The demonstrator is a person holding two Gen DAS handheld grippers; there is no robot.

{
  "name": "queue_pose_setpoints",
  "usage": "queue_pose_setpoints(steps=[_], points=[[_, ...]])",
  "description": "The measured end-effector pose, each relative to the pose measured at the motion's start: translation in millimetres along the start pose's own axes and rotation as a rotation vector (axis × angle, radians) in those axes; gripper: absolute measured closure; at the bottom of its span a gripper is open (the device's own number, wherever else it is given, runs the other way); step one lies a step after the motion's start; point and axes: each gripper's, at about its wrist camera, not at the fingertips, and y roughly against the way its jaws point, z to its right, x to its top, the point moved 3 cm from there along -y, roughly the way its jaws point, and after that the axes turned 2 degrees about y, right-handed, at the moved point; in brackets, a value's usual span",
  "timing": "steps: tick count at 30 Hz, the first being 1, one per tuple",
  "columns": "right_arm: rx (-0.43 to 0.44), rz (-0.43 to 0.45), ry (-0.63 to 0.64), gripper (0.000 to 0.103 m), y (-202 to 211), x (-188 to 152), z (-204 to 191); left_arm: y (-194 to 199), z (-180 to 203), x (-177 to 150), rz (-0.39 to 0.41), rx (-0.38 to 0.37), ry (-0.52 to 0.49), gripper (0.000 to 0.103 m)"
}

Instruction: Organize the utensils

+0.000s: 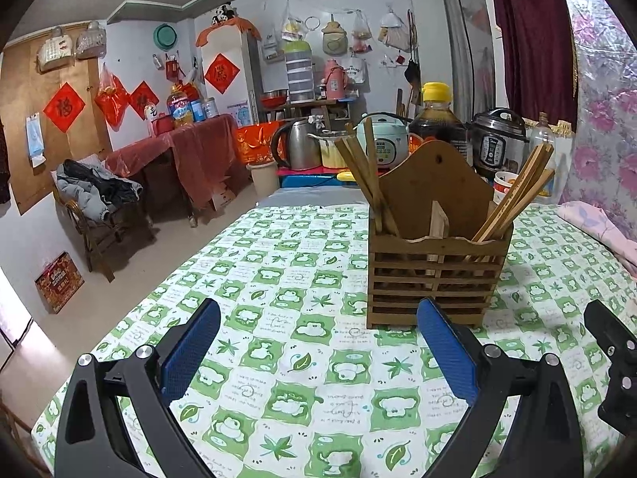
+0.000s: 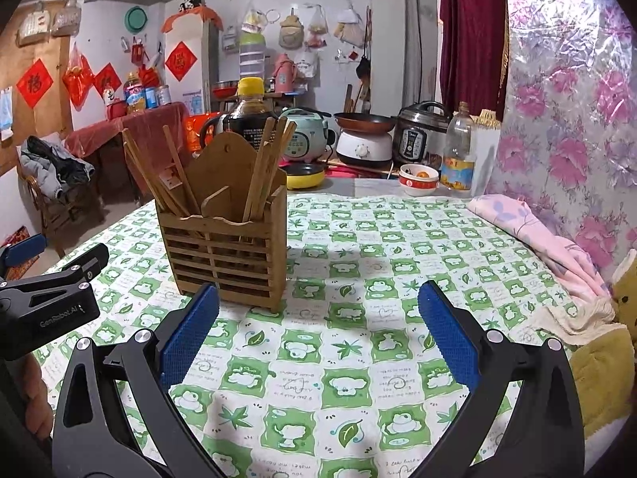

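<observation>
A slatted wooden utensil holder (image 1: pixel 436 275) (image 2: pixel 227 251) stands upright on the green-and-white patterned cloth (image 1: pixel 302 358) (image 2: pixel 358 342). It has two compartments split by a wooden divider. Several wooden chopsticks (image 1: pixel 368 175) (image 2: pixel 159 175) lean out of its left compartment, and several more chopsticks (image 1: pixel 517 191) (image 2: pixel 266 167) stand in the right one. My left gripper (image 1: pixel 318 318) is open just in front of the holder, with nothing between its blue pads. My right gripper (image 2: pixel 318 302) is open too, to the holder's right and empty. Each gripper shows at the edge of the other's view.
Behind the cloth stand a dark sauce bottle (image 1: pixel 436 119), a kettle (image 1: pixel 298 143), rice cookers (image 2: pixel 418 135), a pan (image 2: pixel 364 121), a bowl (image 2: pixel 418 179) and a plastic bottle (image 2: pixel 460 151). A pink folded cloth (image 2: pixel 549 247) lies along the right, by the flowered wall.
</observation>
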Motion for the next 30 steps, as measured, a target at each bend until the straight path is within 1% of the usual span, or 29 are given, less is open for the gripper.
queue_pose_setpoints(steps=[7, 17, 30], points=[[0.005, -0.009, -0.006, 0.006, -1.4, -0.8, 1.1, 3.4, 0.7, 1.4, 0.015, -0.008, -0.005, 0.006], [0.016, -0.025, -0.017, 0.006, -4.6, -1.7, -0.2, 7.3, 2.3, 1.0, 0.023, 0.007, -0.025, 0.006], [0.017, -0.022, -0.018, 0.006, -5.0, -2.7, -1.5, 6.9, 3.2, 1.1, 0.025, 0.007, -0.026, 0.006]])
